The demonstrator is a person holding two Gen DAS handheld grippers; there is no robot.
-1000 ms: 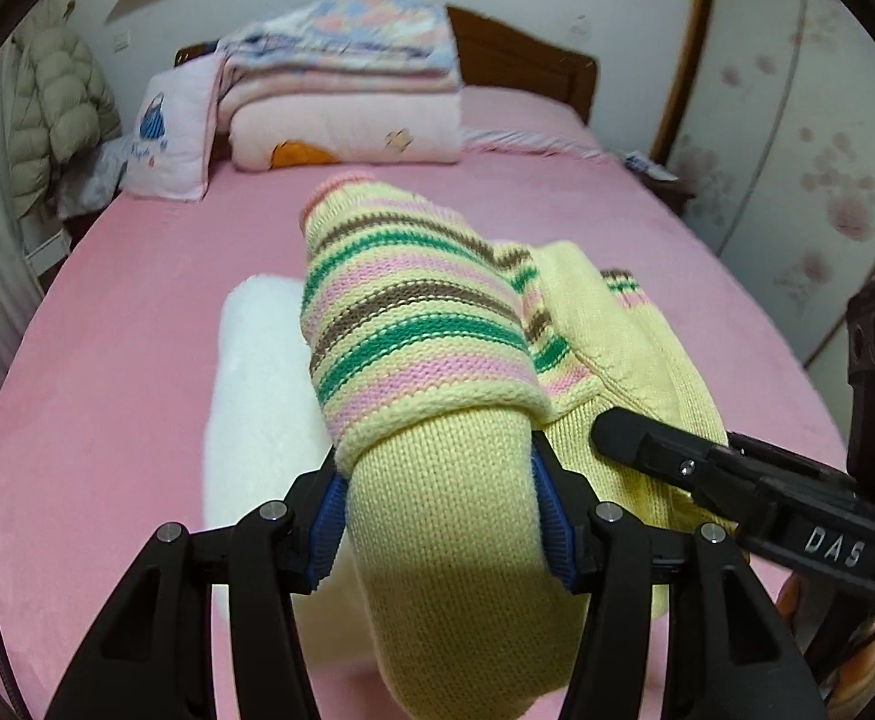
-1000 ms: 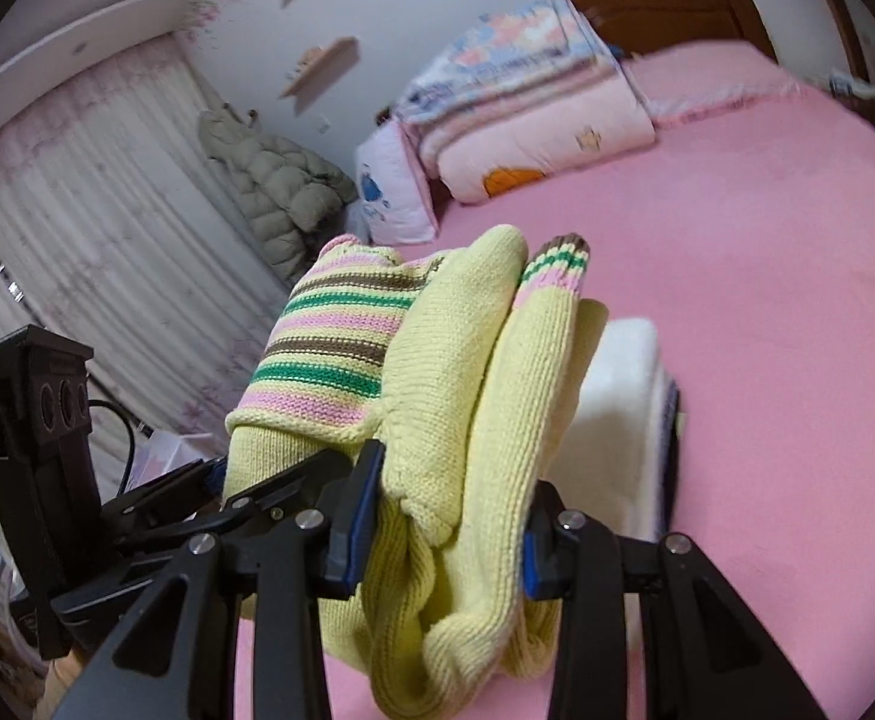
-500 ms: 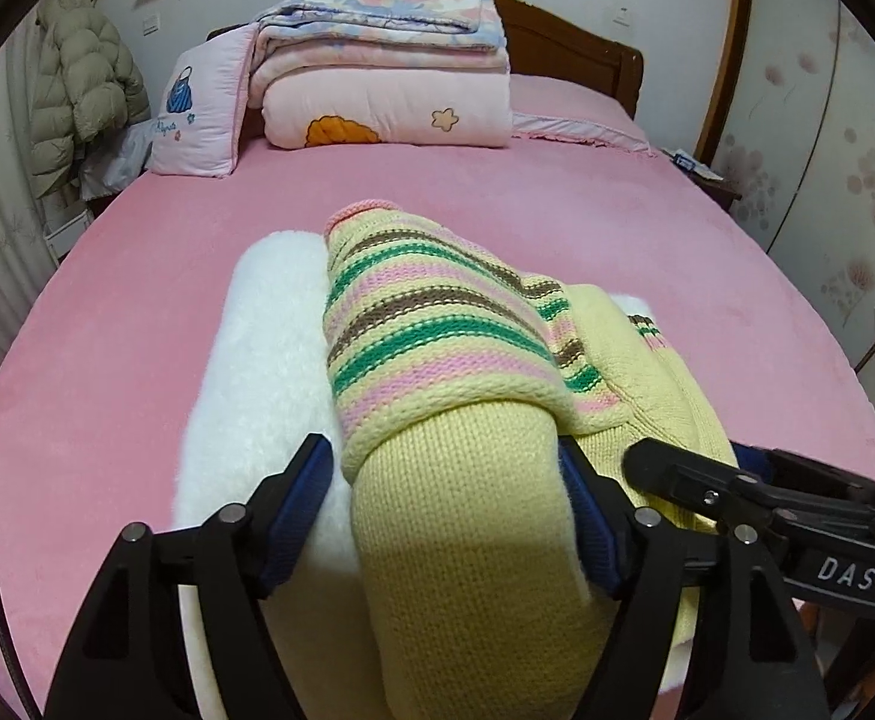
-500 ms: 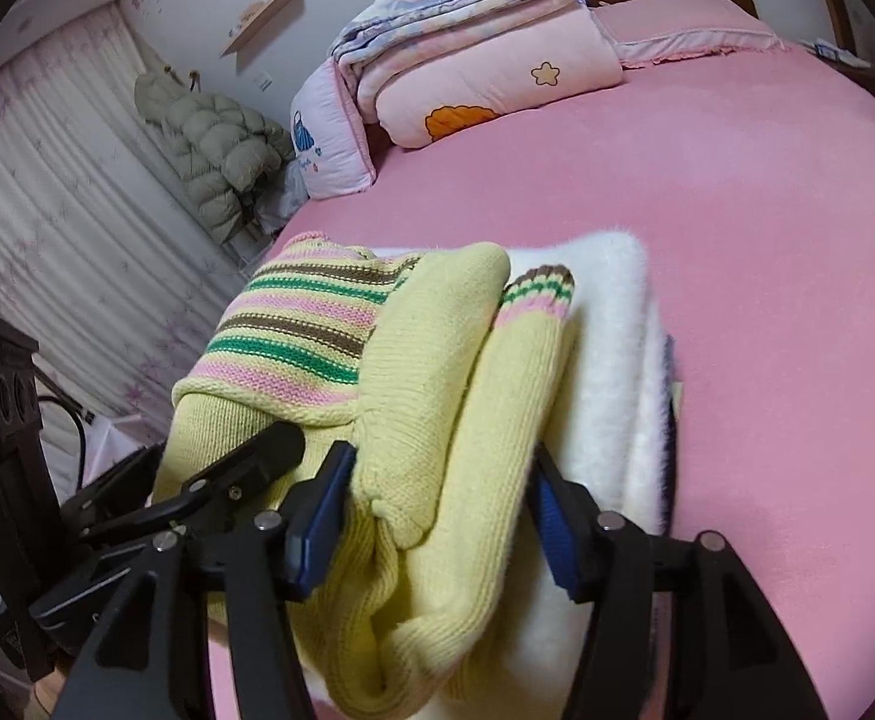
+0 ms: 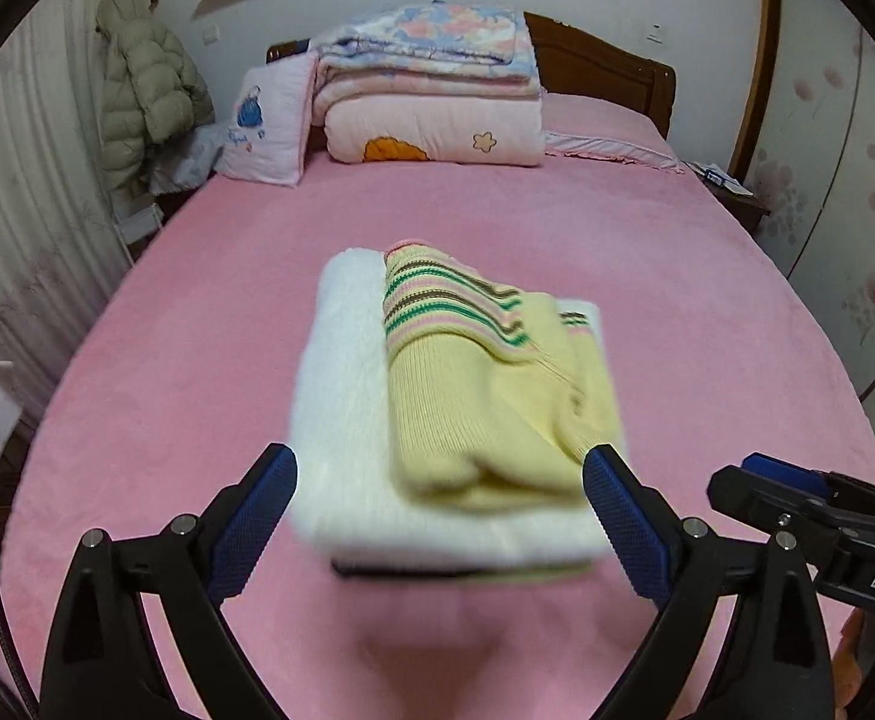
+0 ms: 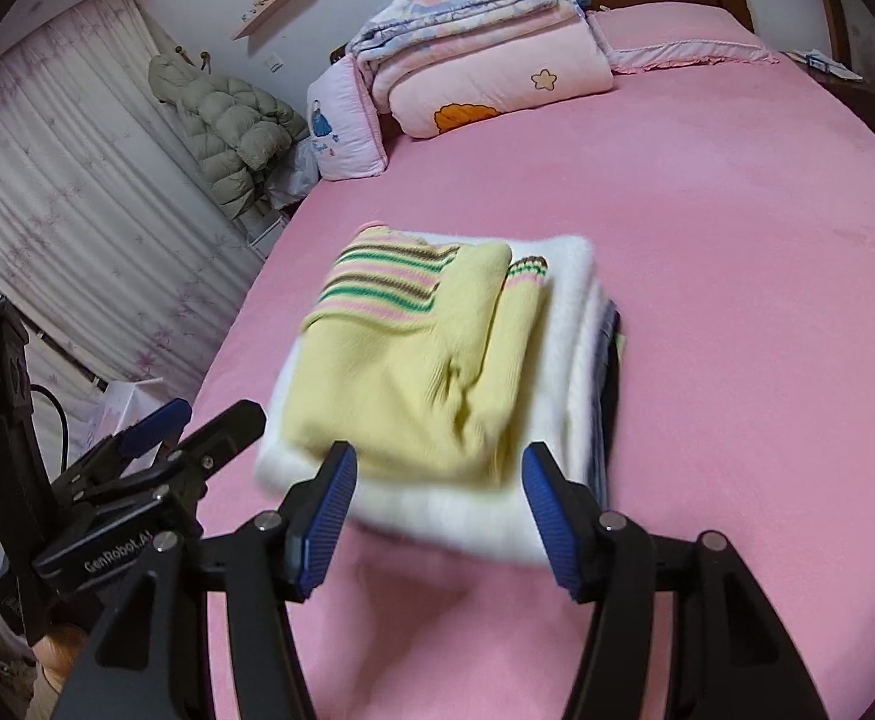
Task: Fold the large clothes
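I've let go: both my left gripper (image 5: 440, 501) and right gripper (image 6: 440, 510) now gape wide, folded yellow striped knit sweater (image 5: 473, 384) dropped onto white fluffy folded stack (image 5: 341, 396), fold done.

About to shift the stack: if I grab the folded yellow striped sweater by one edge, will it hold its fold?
Probably not. The yellow striped sweater is soft knit with loose rolled layers, so it would likely flop open. It sits unsecured on the fluffy white garment, so a push may slide it. Both grippers, left and right, are open.
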